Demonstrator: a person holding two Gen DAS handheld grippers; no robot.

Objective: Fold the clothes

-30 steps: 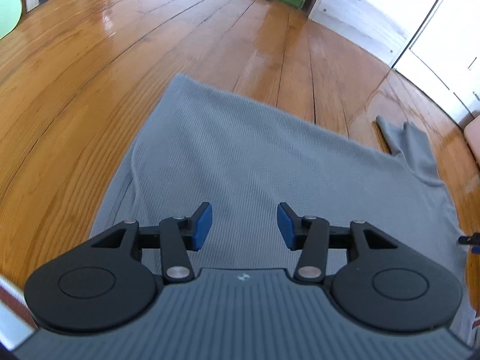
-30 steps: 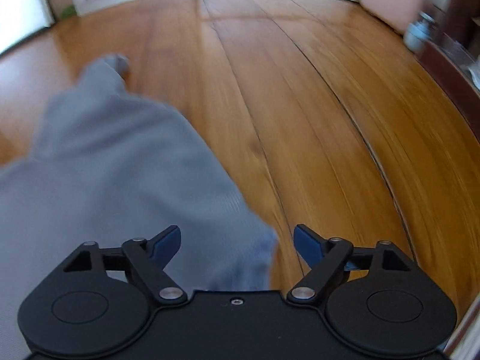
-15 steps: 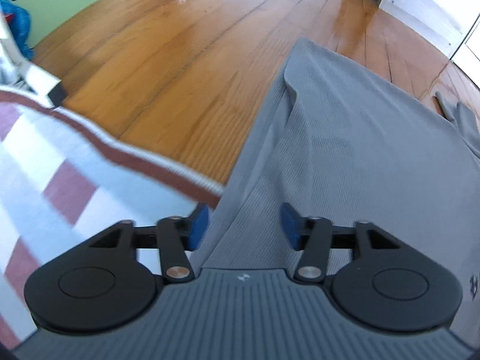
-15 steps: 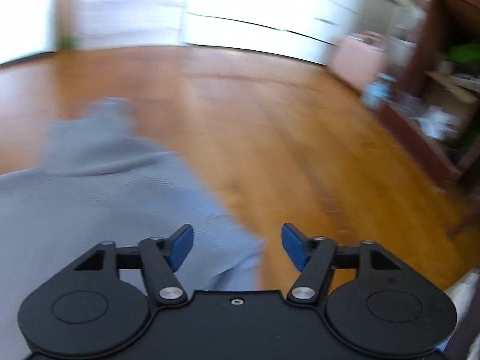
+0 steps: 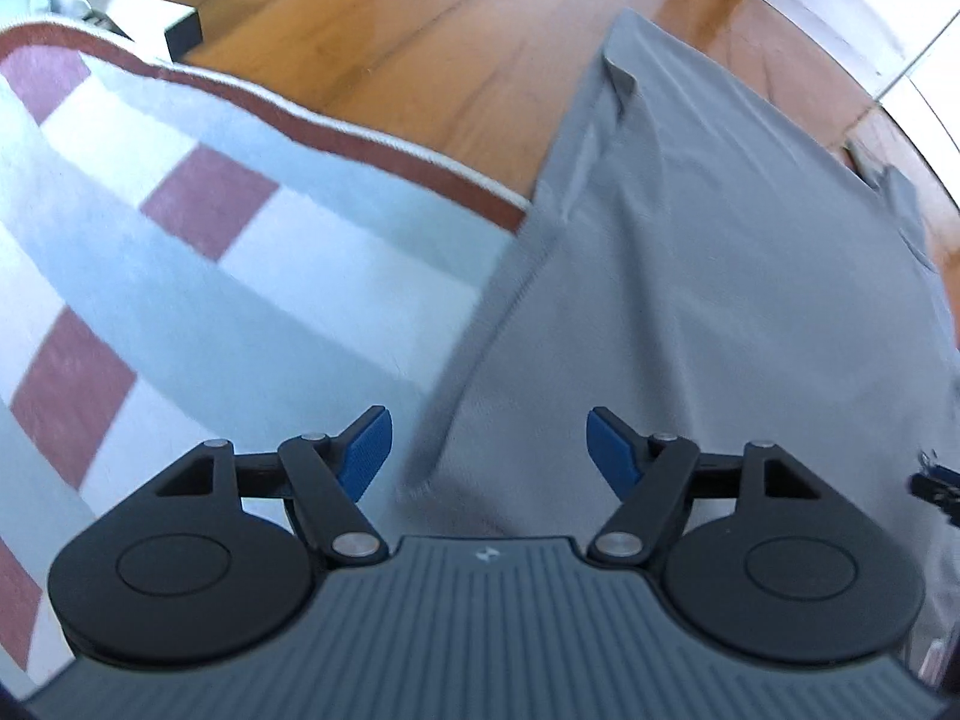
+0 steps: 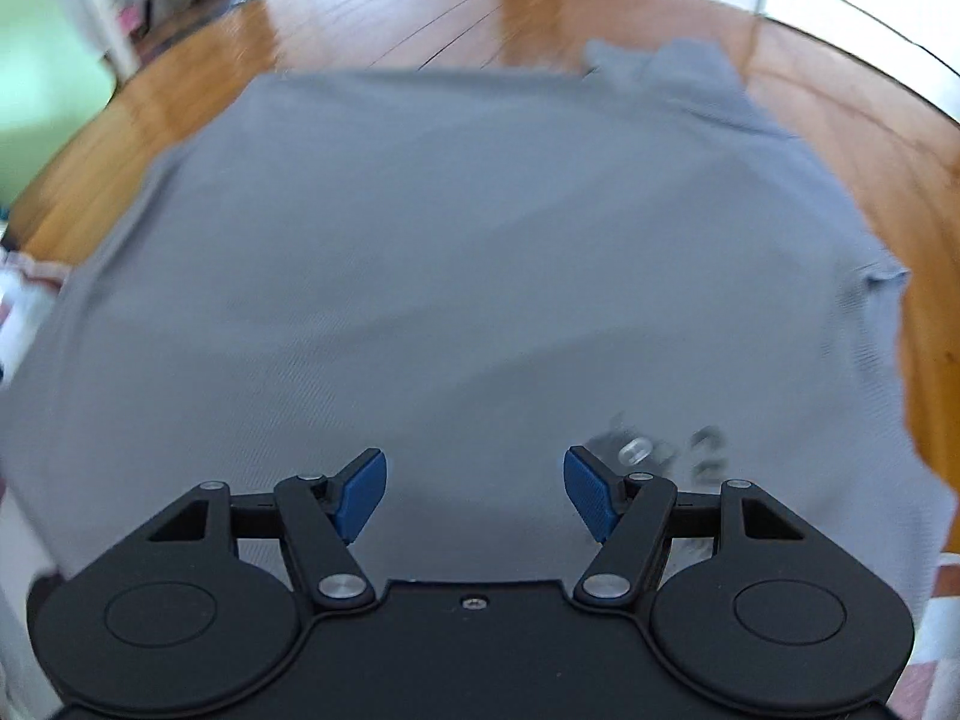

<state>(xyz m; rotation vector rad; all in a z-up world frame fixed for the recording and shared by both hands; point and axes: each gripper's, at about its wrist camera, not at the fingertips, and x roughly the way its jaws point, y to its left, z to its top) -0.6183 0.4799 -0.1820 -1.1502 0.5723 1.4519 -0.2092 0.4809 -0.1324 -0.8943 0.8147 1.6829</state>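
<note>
Shirt [image 6: 456,252] lies spread on floor [image 6: 420,6] and rug [image 5: 180,252]; my left claw [image 5: 487,450] and right claw [image 6: 474,495] hover apart, empty.

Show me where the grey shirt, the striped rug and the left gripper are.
grey shirt [image 6: 456,252]: right wrist view, middle of the fabric.
striped rug [image 5: 210,210]: left wrist view, a dark red square.
left gripper [image 5: 489,450]: left wrist view, midway between the blue fingertips.

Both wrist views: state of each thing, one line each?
Left gripper: jaws open, empty, over the shirt's edge.
Right gripper: jaws open, empty, over the shirt.
Grey shirt: spread flat, unfolded, on the floor and rug.
Checked rug: flat, its edge under the shirt.
</note>
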